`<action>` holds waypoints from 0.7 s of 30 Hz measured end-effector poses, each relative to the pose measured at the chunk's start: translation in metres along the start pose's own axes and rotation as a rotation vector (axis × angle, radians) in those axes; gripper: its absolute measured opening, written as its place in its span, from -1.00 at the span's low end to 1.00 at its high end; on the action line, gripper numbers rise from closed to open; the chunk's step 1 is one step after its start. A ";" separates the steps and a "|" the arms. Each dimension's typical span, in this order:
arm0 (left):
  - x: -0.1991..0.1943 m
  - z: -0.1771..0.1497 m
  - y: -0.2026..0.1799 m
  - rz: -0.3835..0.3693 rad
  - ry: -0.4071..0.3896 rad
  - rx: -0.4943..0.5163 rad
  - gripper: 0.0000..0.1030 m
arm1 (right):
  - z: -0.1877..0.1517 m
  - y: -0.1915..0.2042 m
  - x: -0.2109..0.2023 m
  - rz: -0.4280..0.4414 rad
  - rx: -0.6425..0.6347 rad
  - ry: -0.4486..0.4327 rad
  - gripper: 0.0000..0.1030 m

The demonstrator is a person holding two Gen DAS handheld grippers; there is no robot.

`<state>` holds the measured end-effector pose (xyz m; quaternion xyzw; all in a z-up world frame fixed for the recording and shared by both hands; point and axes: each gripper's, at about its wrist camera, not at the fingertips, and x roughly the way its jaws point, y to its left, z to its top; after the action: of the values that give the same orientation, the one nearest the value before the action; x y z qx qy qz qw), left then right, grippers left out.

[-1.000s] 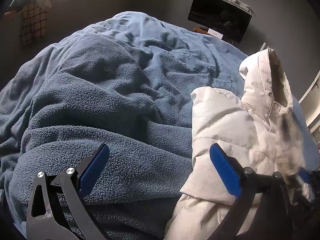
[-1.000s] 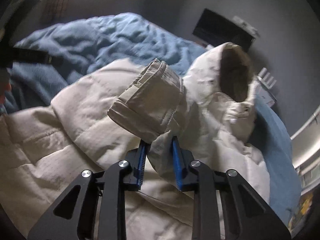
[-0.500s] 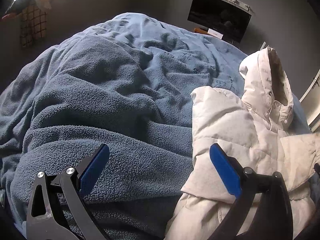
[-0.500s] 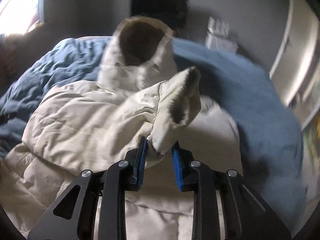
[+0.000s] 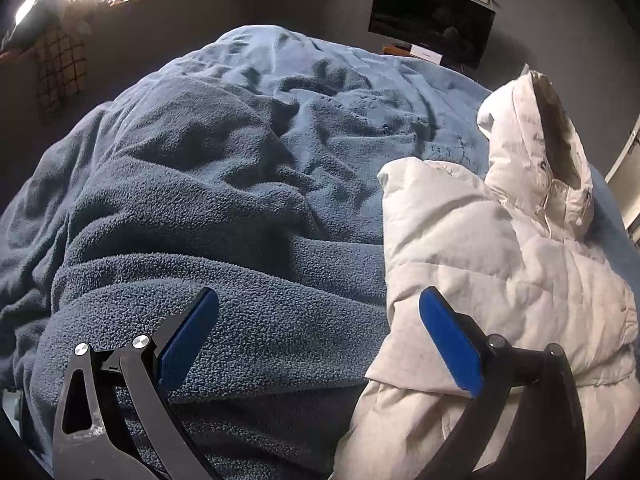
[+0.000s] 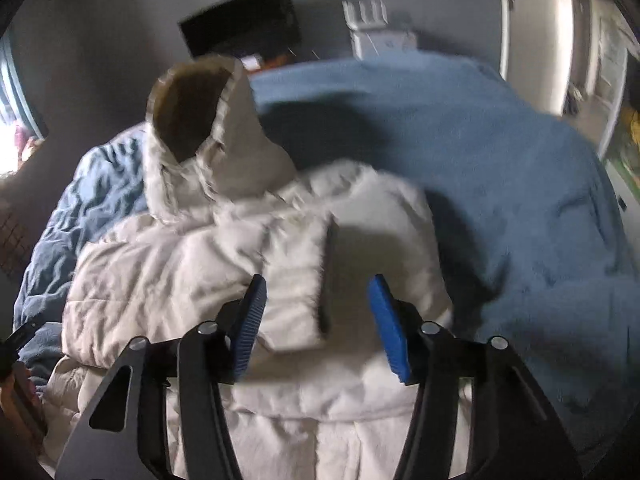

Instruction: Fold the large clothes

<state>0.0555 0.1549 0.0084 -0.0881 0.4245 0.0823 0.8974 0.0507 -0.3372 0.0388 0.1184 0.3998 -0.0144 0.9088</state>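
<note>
Blue-padded right claw [image 6: 318,322] released, jaws spread wide, nothing between them; it hangs just above the white puffer jacket [image 6: 200,280], over the folded sleeve [image 6: 296,280] lying across the jacket's front. Right view is blurred. Left claw [image 5: 320,336] also released, wide apart, empty, hovering over the blue fleece blanket [image 5: 208,208] with its right finger just at the jacket's [image 5: 480,264] left edge. Jacket lies on the bed to the right of the left claw, hood [image 5: 536,148] standing upright at the far end. Dark TV [image 5: 430,20] on the wall beyond.
</note>
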 end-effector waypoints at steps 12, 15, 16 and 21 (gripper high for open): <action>0.005 -0.008 -0.025 0.039 0.023 0.128 0.87 | -0.030 0.053 0.062 -0.044 -0.334 0.117 0.04; 0.004 -0.009 -0.027 0.055 0.025 0.133 0.87 | -0.037 0.044 0.072 -0.036 -0.320 0.160 0.04; 0.003 -0.008 -0.028 0.064 0.022 0.136 0.87 | -0.038 0.043 0.073 -0.034 -0.317 0.163 0.04; -0.011 0.018 -0.051 -0.011 0.030 0.147 0.87 | -0.036 0.040 0.067 -0.018 -0.299 0.160 0.05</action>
<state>0.0732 0.1090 0.0321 -0.0255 0.4423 0.0448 0.8954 0.0748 -0.2853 -0.0250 -0.0212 0.4696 0.0465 0.8814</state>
